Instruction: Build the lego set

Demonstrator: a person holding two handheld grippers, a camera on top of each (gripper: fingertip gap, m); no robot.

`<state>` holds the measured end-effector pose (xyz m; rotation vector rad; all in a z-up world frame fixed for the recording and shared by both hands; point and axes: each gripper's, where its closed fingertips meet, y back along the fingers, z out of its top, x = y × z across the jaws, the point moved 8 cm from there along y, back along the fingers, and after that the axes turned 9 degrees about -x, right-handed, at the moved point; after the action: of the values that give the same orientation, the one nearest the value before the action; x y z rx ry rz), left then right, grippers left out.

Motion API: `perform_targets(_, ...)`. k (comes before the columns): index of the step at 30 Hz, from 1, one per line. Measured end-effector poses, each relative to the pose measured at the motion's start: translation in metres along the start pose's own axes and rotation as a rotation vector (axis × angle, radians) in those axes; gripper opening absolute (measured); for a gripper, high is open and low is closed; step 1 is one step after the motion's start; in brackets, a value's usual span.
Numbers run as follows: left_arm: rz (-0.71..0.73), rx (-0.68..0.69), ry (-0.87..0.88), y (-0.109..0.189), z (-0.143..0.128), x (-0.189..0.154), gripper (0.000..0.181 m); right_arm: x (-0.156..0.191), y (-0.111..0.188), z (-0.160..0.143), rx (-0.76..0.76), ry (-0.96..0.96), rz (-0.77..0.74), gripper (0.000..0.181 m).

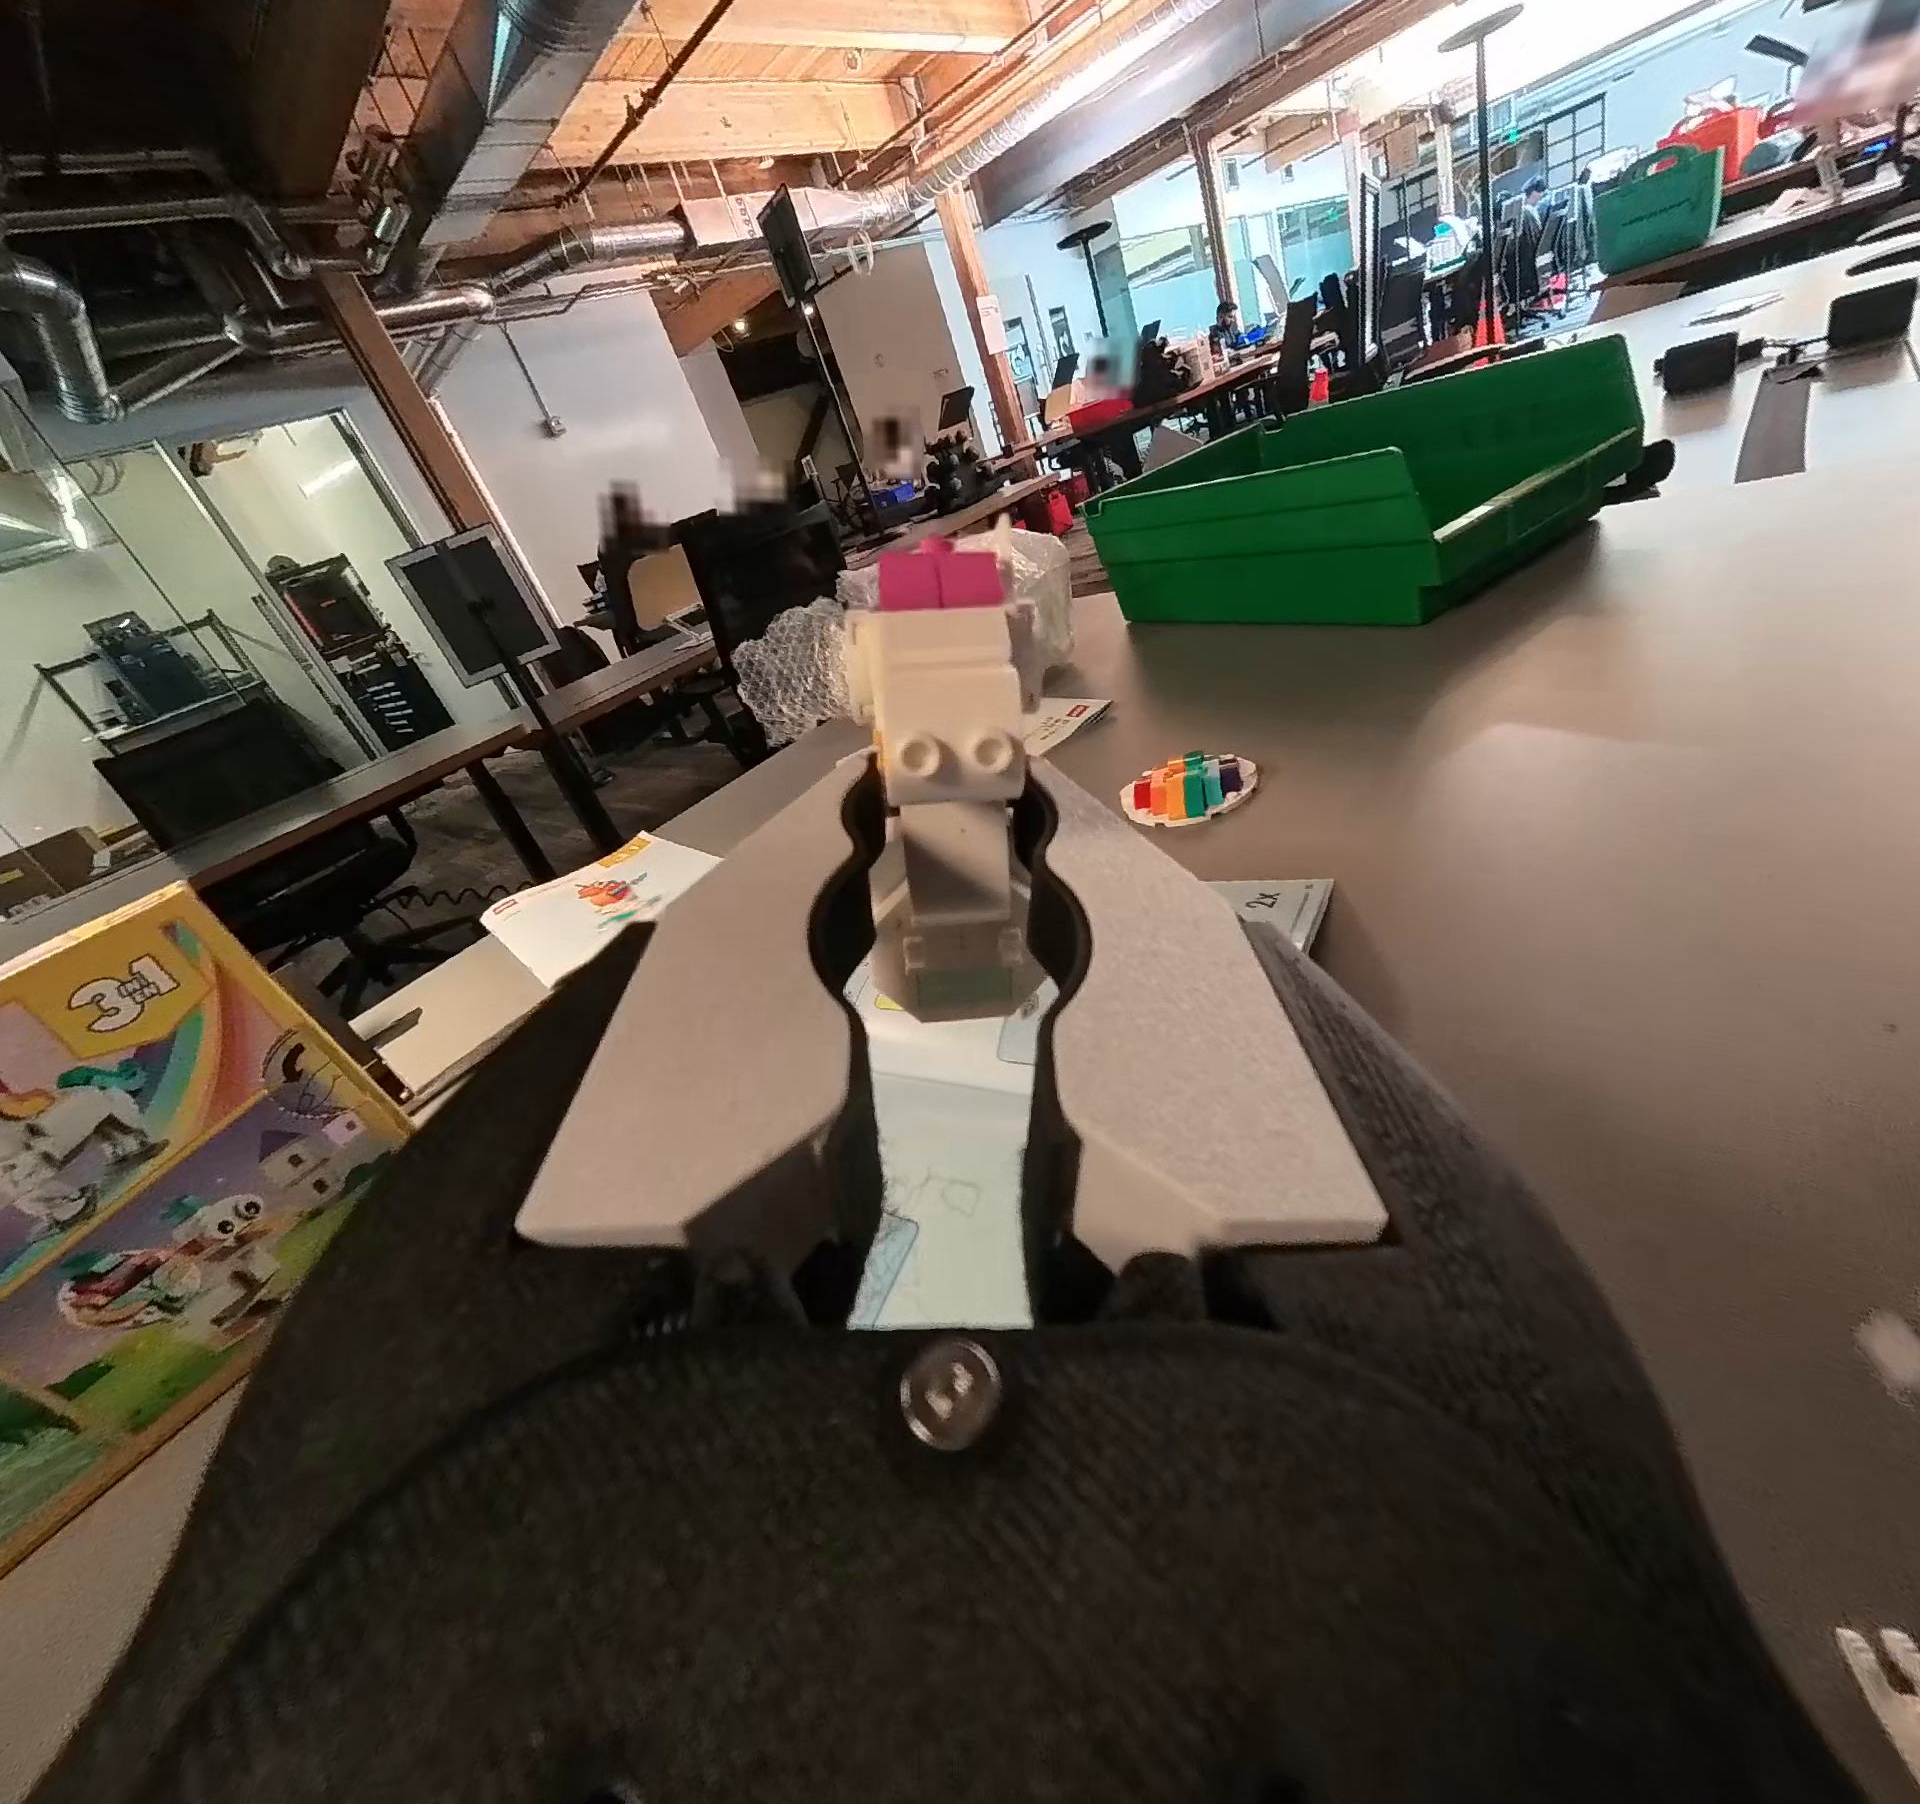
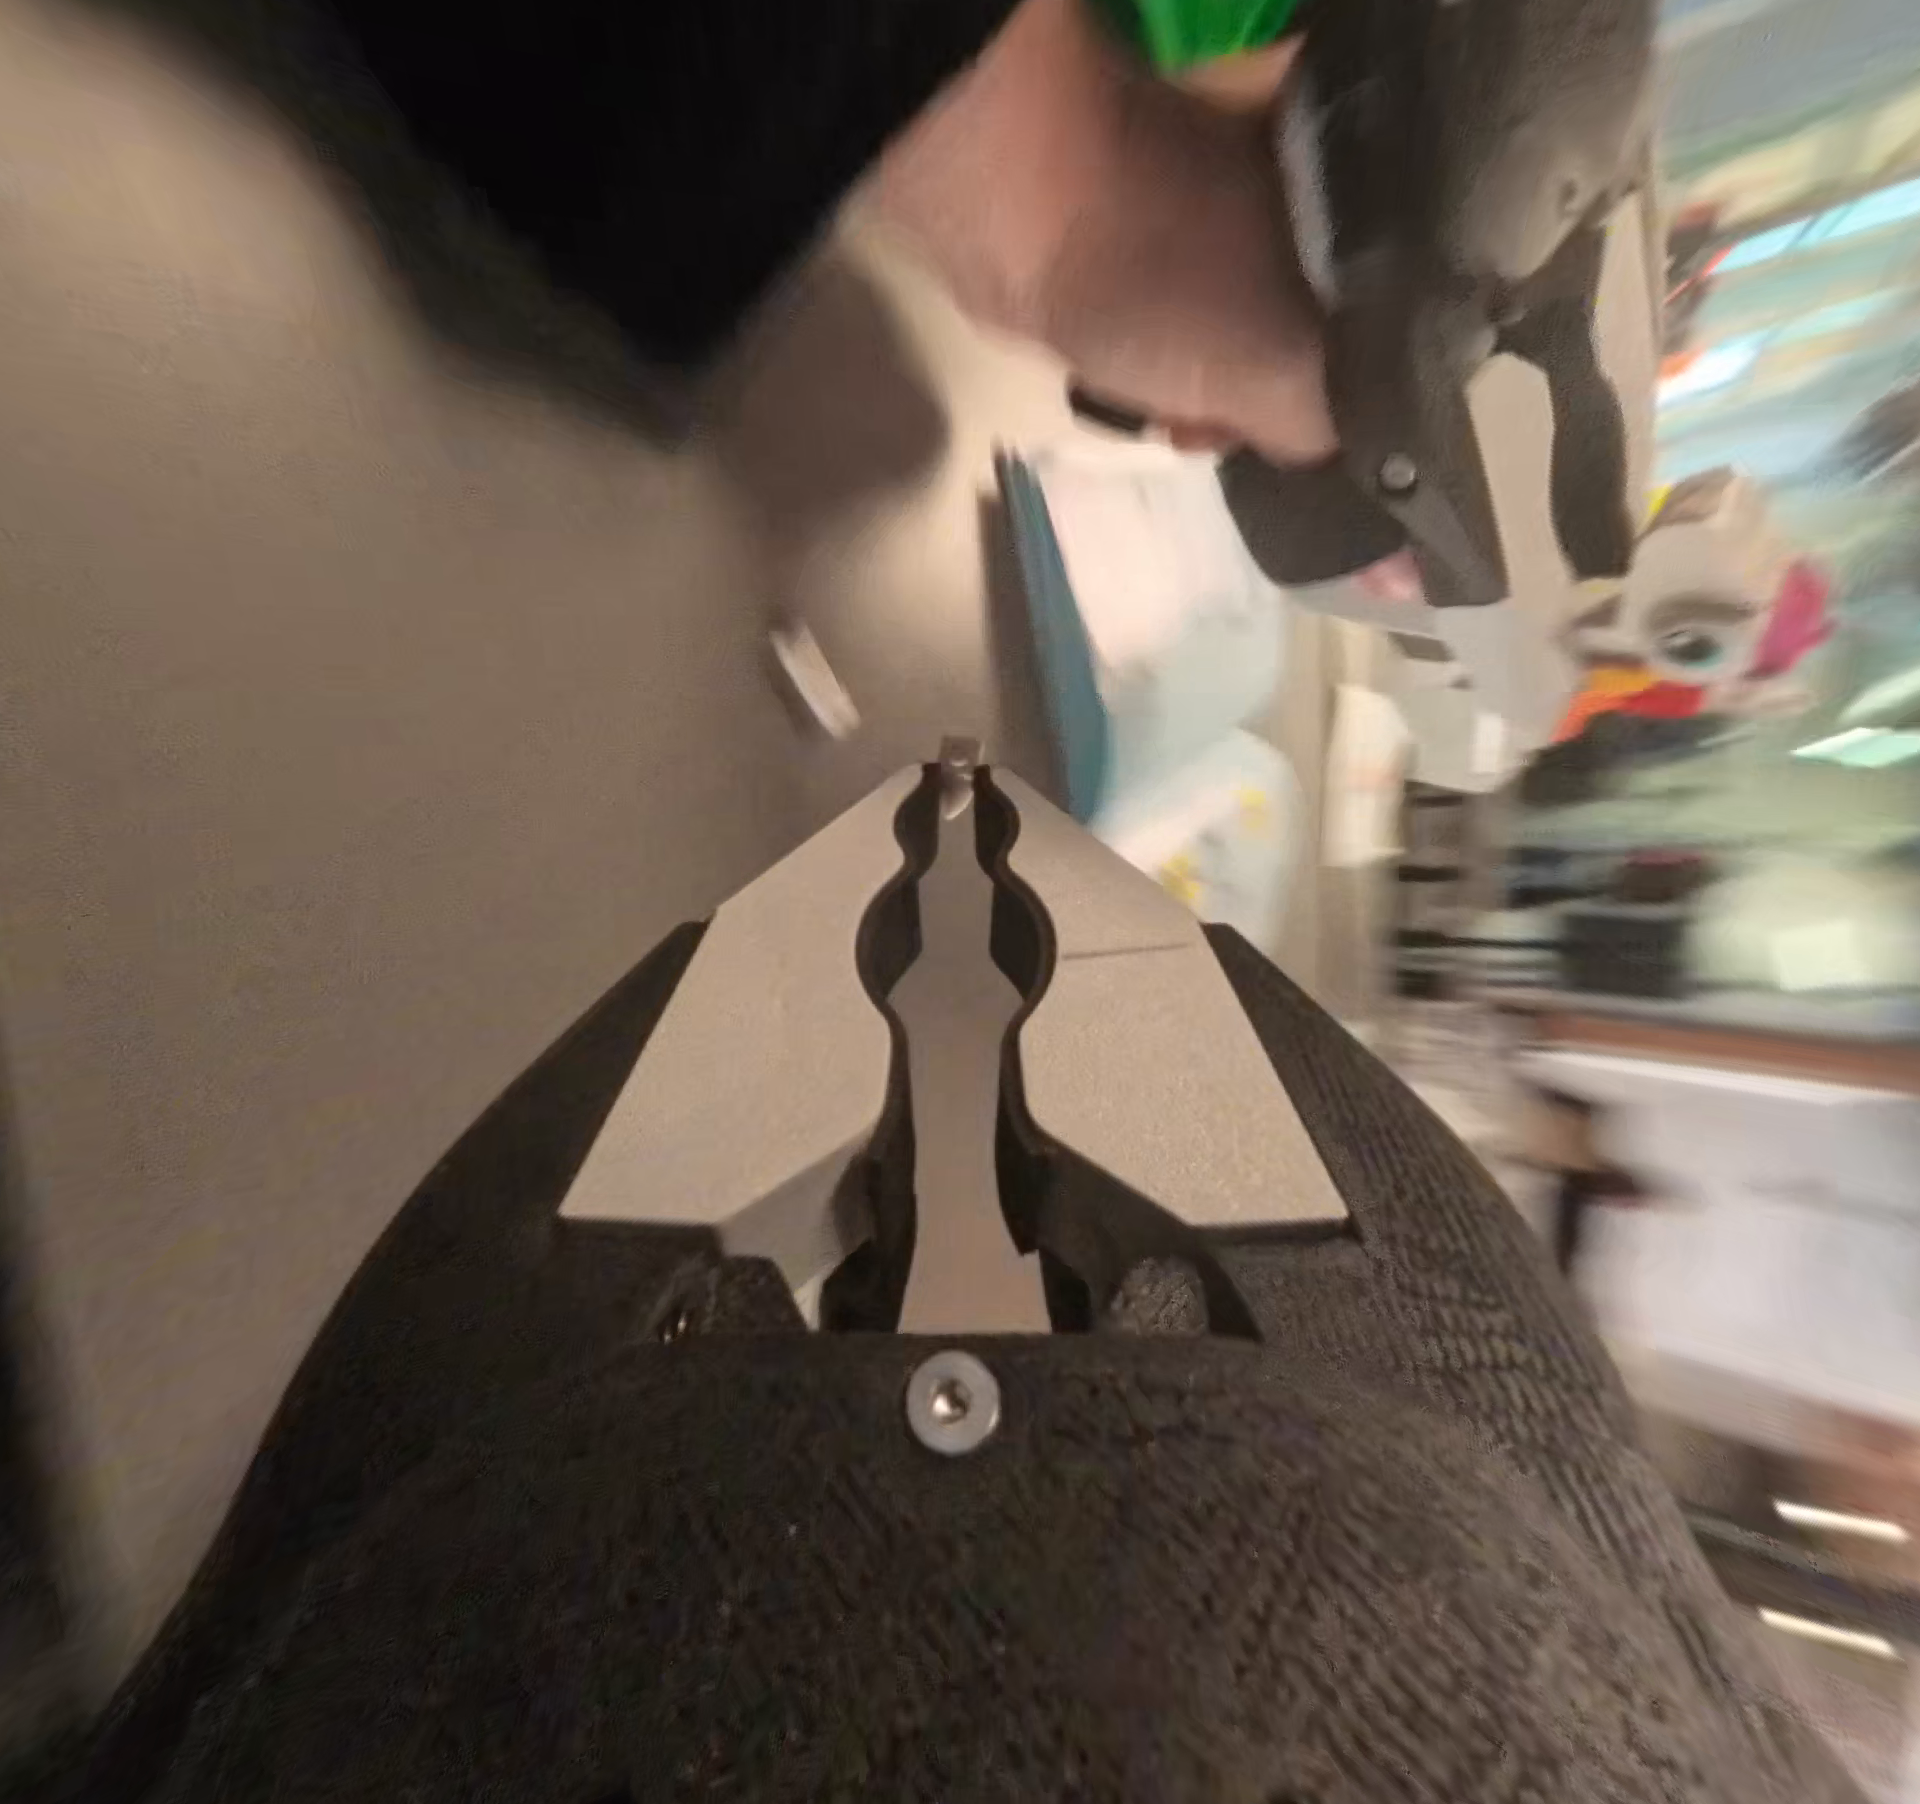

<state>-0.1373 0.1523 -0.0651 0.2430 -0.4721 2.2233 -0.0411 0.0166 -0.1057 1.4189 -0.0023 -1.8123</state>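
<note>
Left wrist view: my left gripper [image 1: 951, 798] clamped white model [image 1: 940, 715]; right gripper [image 2: 956, 780] pinched small piece [image 2: 956, 767]. Next: align studs, press on.

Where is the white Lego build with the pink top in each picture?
Left wrist view: centre, white Lego build clamped in the left gripper.
Right wrist view: upper right, blurred; probably the white-pink bit by the left gripper.
Shared landmark: the colourful Lego box, left there, right edge here.
</note>
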Motion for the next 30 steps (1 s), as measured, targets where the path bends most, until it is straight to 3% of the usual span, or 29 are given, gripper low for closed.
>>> perform_targets(1, -0.008, 0.004, -0.002, -0.001, 0.000, -0.001, 0.024, -0.005, 0.001, -0.015, 0.065, 0.195, -0.022, 0.004)
perform_targets(4, -0.075, 0.025, -0.018, -0.002, 0.000, -0.008, 0.024, -0.023, 0.011, -0.040, 0.130, 0.614, -0.073, 0.004)
perform_targets(8, -0.133, 0.056, -0.193, -0.005, 0.000, -0.024, 0.024, -0.059, 0.027, -0.045, 0.152, 0.847, -0.145, 0.000)
perform_targets(12, -0.170, 0.136, -0.404, -0.009, -0.010, -0.041, 0.024, -0.057, 0.025, -0.079, 0.281, 1.036, 0.021, 0.000)
perform_targets(15, -0.137, 0.164, -0.470, -0.010, -0.012, -0.042, 0.024, -0.039, 0.025, -0.101, 0.278, 1.204, 0.144, 0.000)
perform_targets(19, 0.000, 0.162, -0.401, -0.007, -0.009, -0.021, 0.024, -0.033, 0.022, -0.108, 0.253, 0.913, 0.219, 0.000)
perform_targets(26, 0.073, 0.135, -0.278, -0.003, -0.010, -0.003, 0.024, -0.075, 0.002, -0.129, 0.152, -0.326, 0.254, 0.014)
perform_targets(30, 0.027, 0.150, -0.329, -0.006, -0.012, -0.013, 0.024, -0.100, -0.025, -0.154, 0.065, -0.806, 0.269, 0.017)
